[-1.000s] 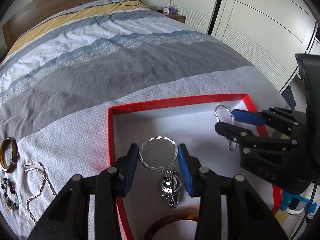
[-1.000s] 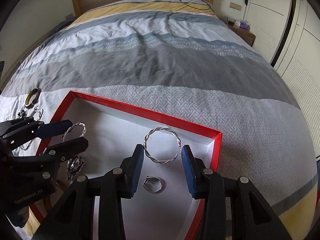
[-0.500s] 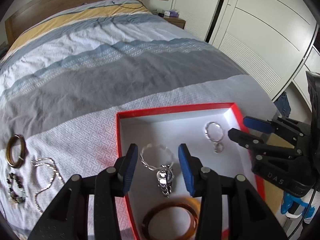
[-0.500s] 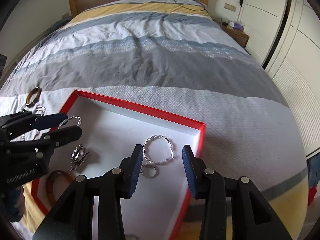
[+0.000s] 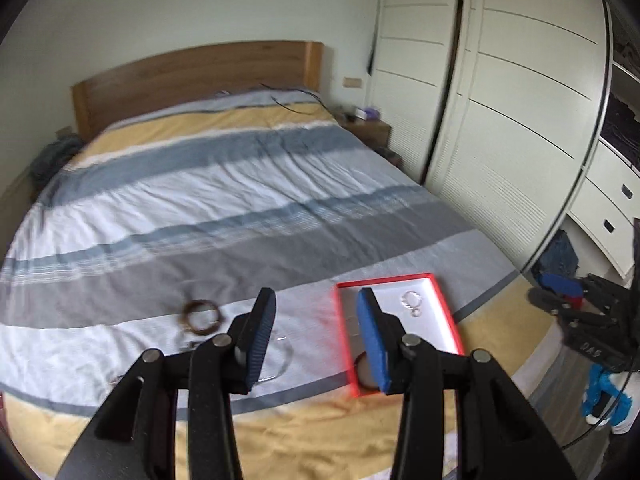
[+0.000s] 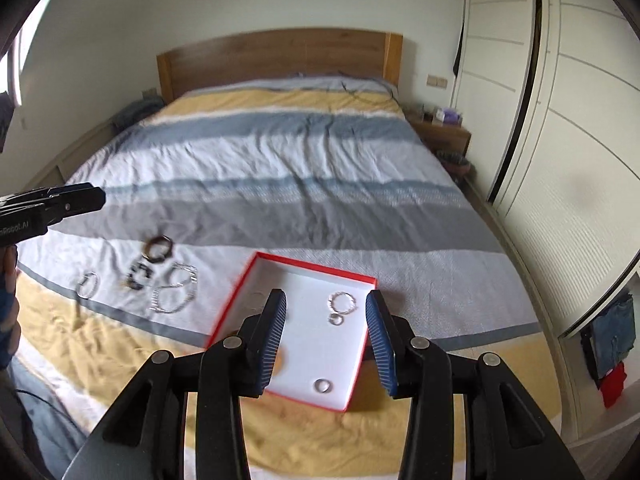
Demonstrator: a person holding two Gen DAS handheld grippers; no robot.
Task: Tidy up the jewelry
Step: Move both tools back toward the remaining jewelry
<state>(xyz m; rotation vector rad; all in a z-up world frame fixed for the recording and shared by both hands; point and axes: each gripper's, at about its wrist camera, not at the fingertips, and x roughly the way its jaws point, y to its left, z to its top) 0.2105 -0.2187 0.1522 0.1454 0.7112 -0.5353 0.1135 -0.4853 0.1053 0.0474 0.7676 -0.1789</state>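
Jewelry: part inside red box (image 6: 362,364), rest (bangle (image 6: 158,249), chains (image 6: 176,290)) loose on bed (image 6: 280,184) | left tongs (image 5: 316,332) and right tongs (image 6: 326,332): spread, empty, raised | risk: thin chains slipping or snagging sheet when pinched

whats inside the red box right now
A twisted silver bangle, two small rings. The right gripper's left finger covers the box's near-left part.

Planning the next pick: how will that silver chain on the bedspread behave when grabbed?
The chain lies in loose loops, so it's probably floppy and will dangle. Its thin links may slip between the fingers. The soft bedspread may let it sink when pinched.
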